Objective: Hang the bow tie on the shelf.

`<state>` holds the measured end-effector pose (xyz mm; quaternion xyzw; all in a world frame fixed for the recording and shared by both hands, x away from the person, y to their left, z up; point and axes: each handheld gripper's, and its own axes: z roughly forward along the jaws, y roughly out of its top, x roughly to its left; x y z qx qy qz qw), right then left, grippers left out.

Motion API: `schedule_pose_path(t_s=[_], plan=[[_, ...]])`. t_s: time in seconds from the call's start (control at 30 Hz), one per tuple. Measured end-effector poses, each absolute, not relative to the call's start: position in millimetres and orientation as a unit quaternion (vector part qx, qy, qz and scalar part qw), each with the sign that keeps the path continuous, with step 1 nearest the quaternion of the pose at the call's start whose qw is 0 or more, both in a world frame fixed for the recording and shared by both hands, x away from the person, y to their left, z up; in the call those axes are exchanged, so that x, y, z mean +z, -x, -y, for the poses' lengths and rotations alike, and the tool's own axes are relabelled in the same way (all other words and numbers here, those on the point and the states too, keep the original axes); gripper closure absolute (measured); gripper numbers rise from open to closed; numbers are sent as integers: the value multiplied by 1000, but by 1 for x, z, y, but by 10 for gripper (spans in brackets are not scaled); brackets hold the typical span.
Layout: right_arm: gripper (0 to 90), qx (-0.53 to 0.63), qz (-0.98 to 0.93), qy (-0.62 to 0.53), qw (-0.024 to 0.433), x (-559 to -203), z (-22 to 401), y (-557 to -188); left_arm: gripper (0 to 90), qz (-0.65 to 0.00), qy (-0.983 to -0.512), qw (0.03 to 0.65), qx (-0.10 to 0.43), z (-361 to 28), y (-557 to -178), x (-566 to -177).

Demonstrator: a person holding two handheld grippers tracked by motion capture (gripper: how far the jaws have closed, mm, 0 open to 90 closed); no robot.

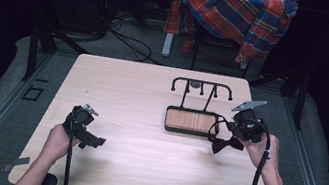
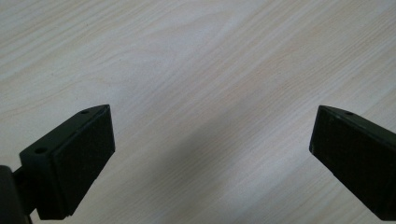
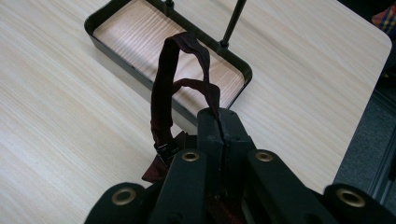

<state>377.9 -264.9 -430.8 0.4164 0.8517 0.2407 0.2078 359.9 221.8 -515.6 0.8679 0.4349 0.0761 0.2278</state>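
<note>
**Bow tie, dark red, with strap loop**

Held off the table (image 1: 141,159) near its right edge, just beside the black stand's tray (image 1: 190,121). Right gripper (image 3: 219,122): jaws pressed together, pinching the strap of the bow tie (image 3: 164,88). Left gripper (image 2: 212,140): jaws spread, nothing between, near the left front corner.

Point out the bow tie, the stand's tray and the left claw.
bow tie (image 1: 227,144): high view, on its dark bow.
tray (image 3: 119,31): right gripper view, on its bare wooden floor.
left claw (image 2: 212,140): left gripper view, midway between its open jaws.
</note>
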Motion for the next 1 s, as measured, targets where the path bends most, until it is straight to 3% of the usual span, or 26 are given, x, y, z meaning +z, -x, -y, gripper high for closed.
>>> schedule_pose_path(t_s=[1.0], plan=[[891,279,-827,-430,230,-403,271,-382,2,-435,-869,225,76,-221,-360,-516]])
